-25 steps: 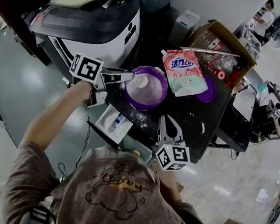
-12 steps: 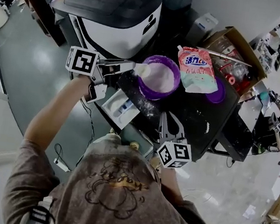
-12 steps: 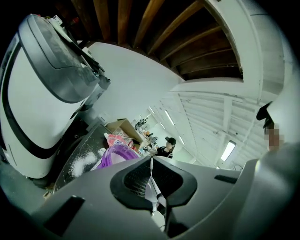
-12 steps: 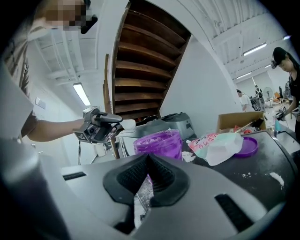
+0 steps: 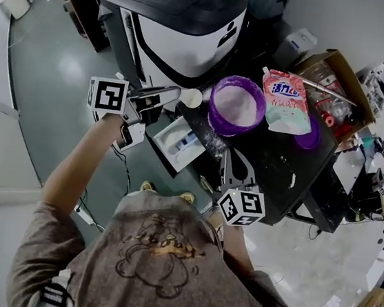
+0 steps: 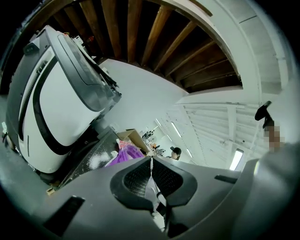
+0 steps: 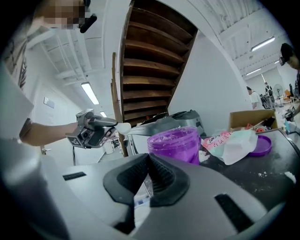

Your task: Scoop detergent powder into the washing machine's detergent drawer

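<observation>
Left tool (image 5: 177, 95) has lifted the scoop (image 5: 192, 98) out of the purple tub (image 5: 214, 107). A second ago it was down in the powder, then at the rim. Now it's clear on the tub's left, past the bench (image 5: 277, 168) edge, nearer the open drawer (image 5: 164, 143).

Tub (image 5: 237, 106) translucent purple plastic; washing machine (image 5: 185, 41) glossy white plastic; table (image 5: 273, 172) matt black, powder-dusted; box (image 5: 313, 62) brown cardboard.

Glossy grey floor (image 5: 45, 76), white walls (image 7: 206, 84) — dark wooden slats (image 7: 150, 56) overhead, strip lights (image 7: 89, 93) lit.
</observation>
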The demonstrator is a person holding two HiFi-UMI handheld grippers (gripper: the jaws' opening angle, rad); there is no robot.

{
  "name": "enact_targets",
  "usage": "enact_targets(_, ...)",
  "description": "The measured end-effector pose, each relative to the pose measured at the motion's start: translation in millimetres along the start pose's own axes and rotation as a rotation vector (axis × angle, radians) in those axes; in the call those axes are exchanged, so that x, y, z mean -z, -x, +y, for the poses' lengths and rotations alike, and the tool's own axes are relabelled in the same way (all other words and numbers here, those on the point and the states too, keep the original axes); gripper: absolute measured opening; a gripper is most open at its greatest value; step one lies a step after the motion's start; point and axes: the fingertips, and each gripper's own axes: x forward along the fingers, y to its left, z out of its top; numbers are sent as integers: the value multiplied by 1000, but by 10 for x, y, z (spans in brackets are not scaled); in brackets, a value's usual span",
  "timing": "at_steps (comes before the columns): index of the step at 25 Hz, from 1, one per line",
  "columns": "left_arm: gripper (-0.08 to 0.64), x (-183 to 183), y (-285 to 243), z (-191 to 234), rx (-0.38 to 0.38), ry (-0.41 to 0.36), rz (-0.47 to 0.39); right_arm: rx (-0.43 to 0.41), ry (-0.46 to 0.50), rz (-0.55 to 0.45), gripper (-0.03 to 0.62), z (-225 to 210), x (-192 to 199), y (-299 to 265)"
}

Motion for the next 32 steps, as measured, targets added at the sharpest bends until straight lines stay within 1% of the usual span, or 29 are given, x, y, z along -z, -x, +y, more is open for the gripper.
enact_targets(3,23,-8,112,56,-11,-3,-23,0,2,2,2,61,-24,-72)
enact_targets(9,23,144,246,191,-20,82,-49,14,-2,10,2,200,-15,-170)
enact_targets(13,23,269,322,347,-54,29,-46,23,1,4,2,278,31,-216)
enact_targets(17,23,431,373,466,-72,2,-31,35,3,-5,2,334,59,-226)
enact_targets(23,23,642,389,691,-91,-8,-24,68,1,-15,2,378,92,-220)
enact_targets(29,23,970,368,938,-139,-39,44,103,-7,-17,2,436,130,-152)
enact_targets(32,23,1112,334,1031,-154,-79,81,121,-12,-12,2,444,177,-105)
